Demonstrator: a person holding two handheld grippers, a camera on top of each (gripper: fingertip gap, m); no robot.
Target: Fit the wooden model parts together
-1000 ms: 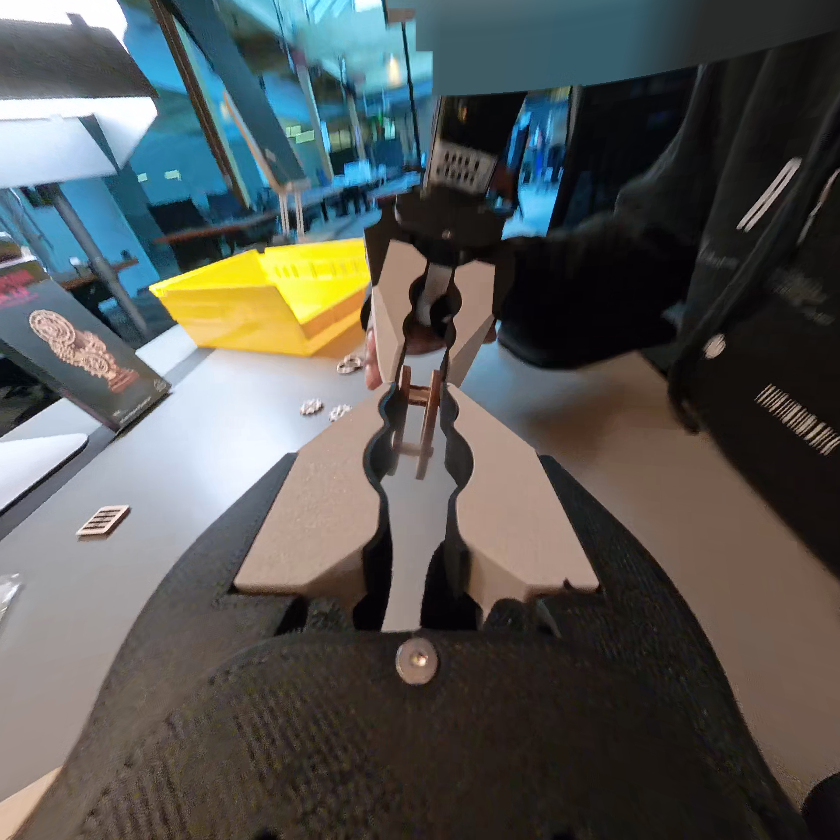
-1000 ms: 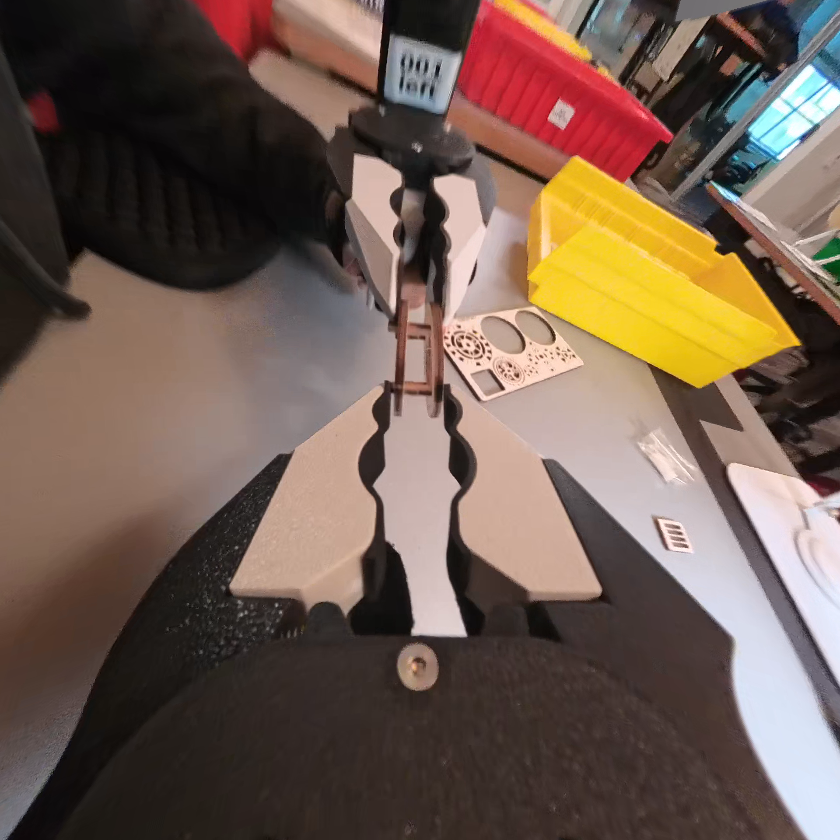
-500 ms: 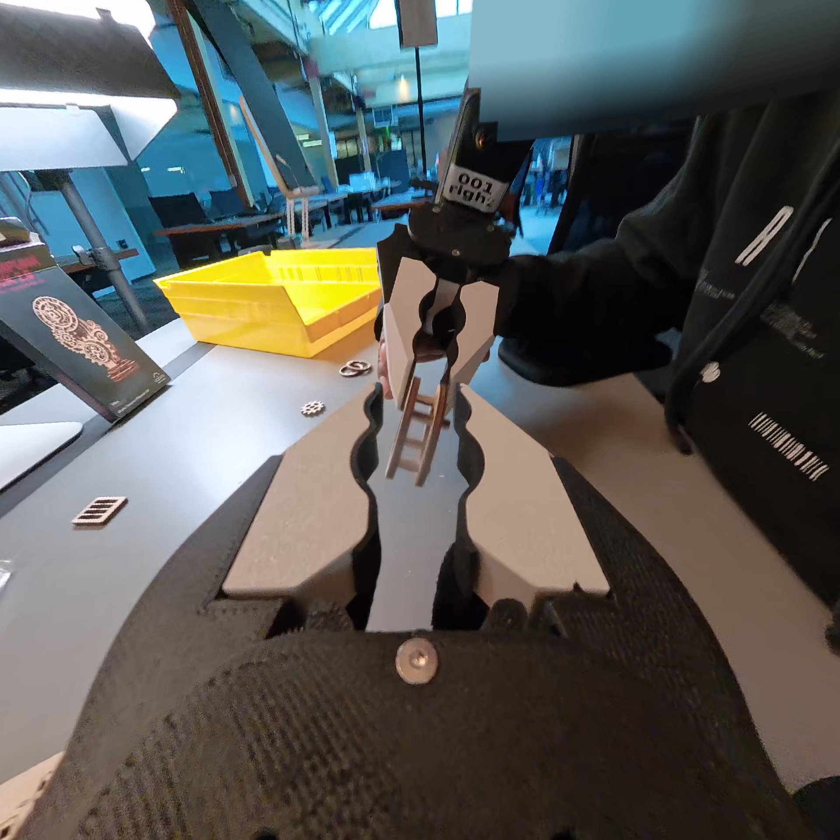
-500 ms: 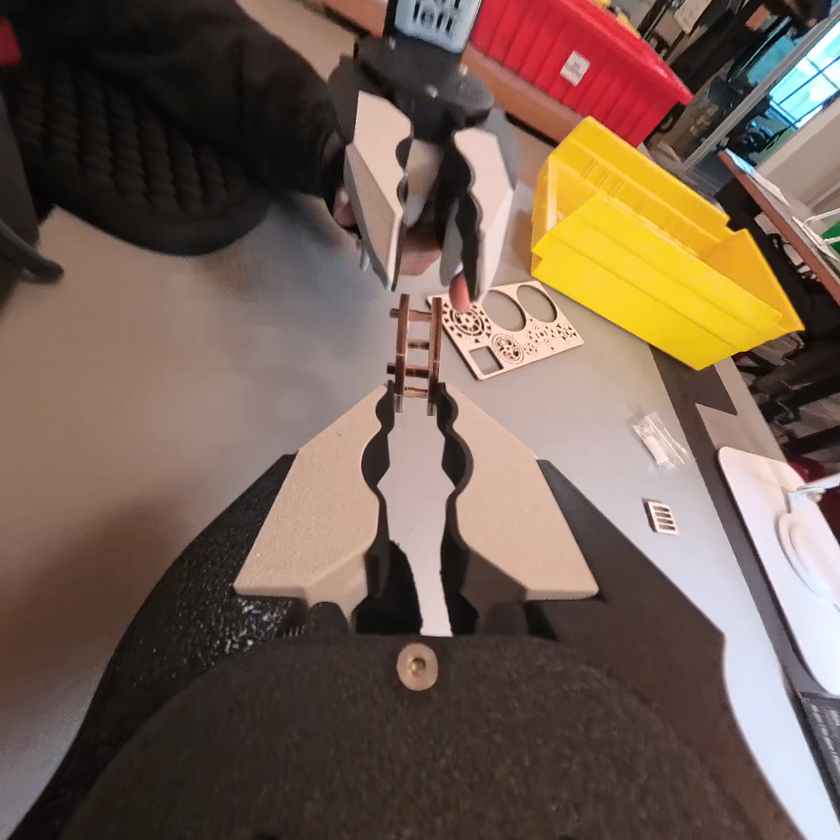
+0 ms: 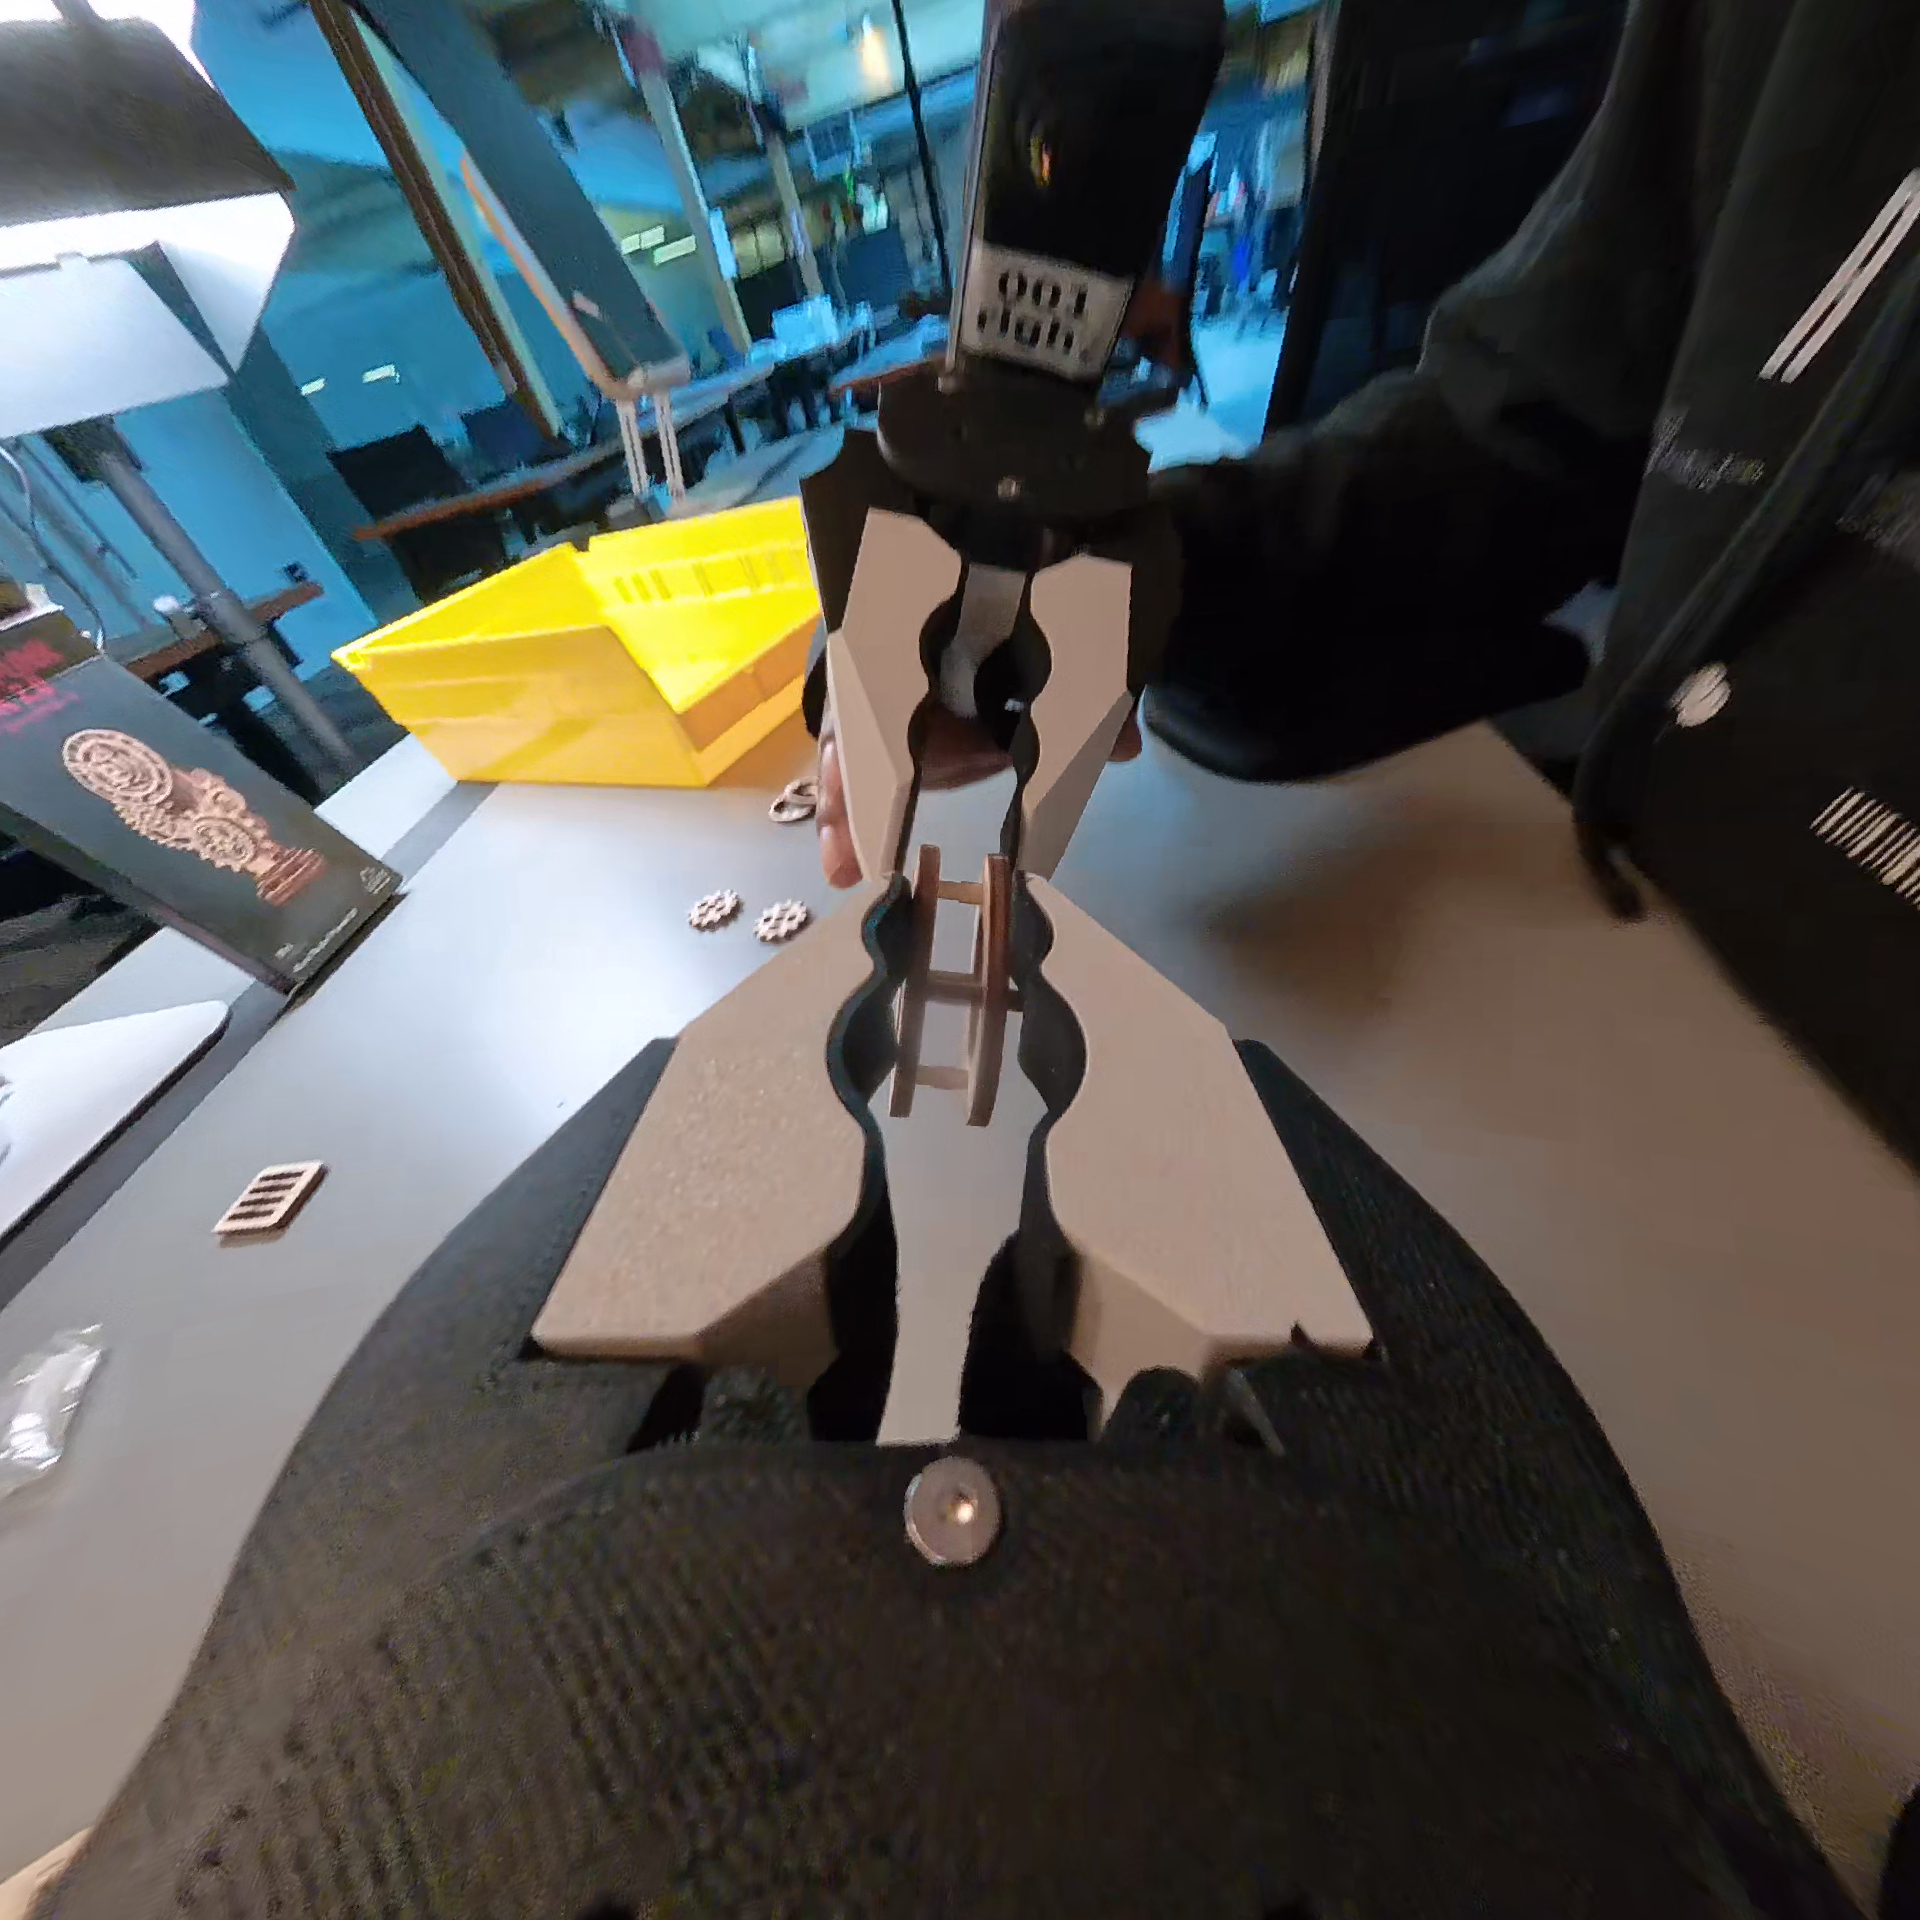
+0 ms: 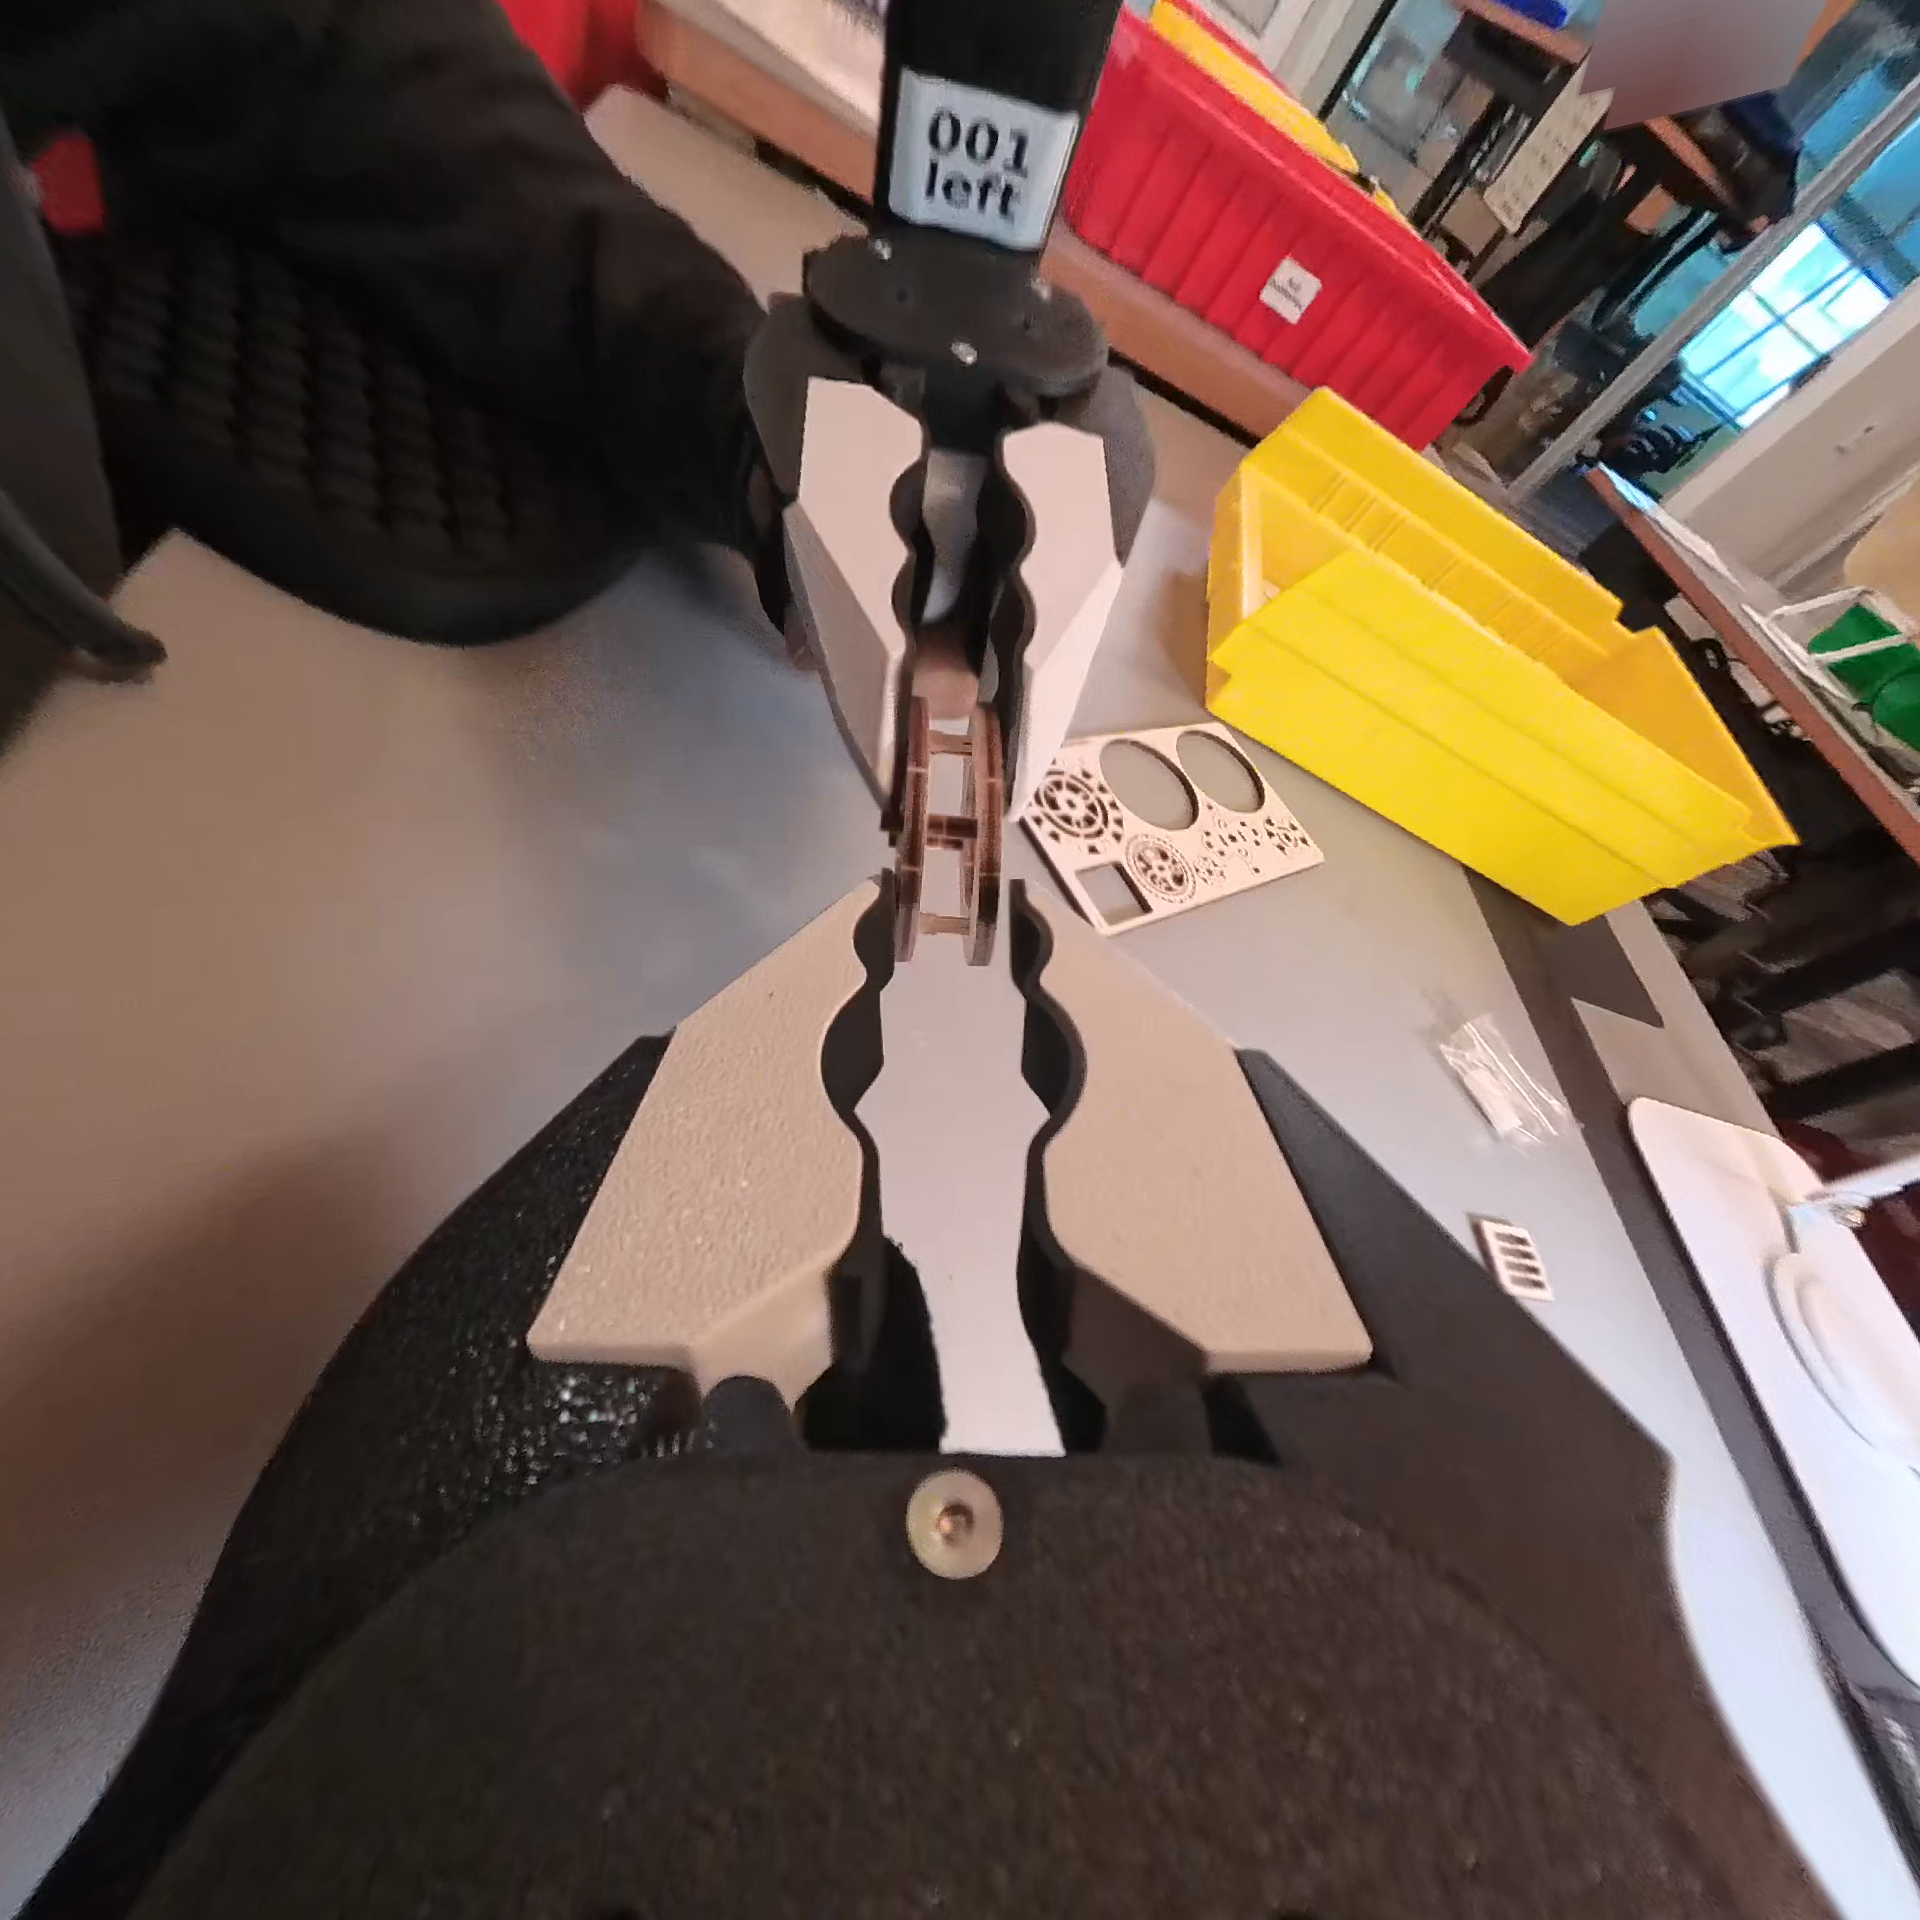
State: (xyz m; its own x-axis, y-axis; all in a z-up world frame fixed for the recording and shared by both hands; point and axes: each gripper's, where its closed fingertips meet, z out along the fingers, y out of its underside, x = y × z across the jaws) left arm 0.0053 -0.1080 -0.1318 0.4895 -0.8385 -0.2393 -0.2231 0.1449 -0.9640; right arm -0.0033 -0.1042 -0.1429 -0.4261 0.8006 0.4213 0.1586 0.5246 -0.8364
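A small brown ladder-like wooden assembly [image 5: 951, 987] hangs above the grey table [image 5: 499, 997], two side rails joined by thin rungs. My left gripper [image 5: 956, 904] is shut on its lower half, rails against both pads. My right gripper [image 5: 961, 857] faces it from above and is shut on the upper end. In the right wrist view the assembly [image 6: 948, 831] bridges my right gripper [image 6: 951, 894] and the left gripper [image 6: 956, 800], tip to tip. A person's gloved hand holds each gripper.
A yellow bin [image 5: 623, 675] stands at the back, also in the right wrist view [image 6: 1455, 707]. A punched wooden sheet [image 6: 1164, 821], two small gears [image 5: 748, 916], a slotted wooden piece [image 5: 268, 1198], a plastic bag [image 6: 1496, 1070] and a picture box [image 5: 177, 821] lie around. Red crates [image 6: 1247, 229] stand behind. Left and right tips are no more than a few centimetres apart.
Half a second ago my left gripper was open and apart from the assembly; it has closed in and shut on it. My right gripper has kept hold throughout.
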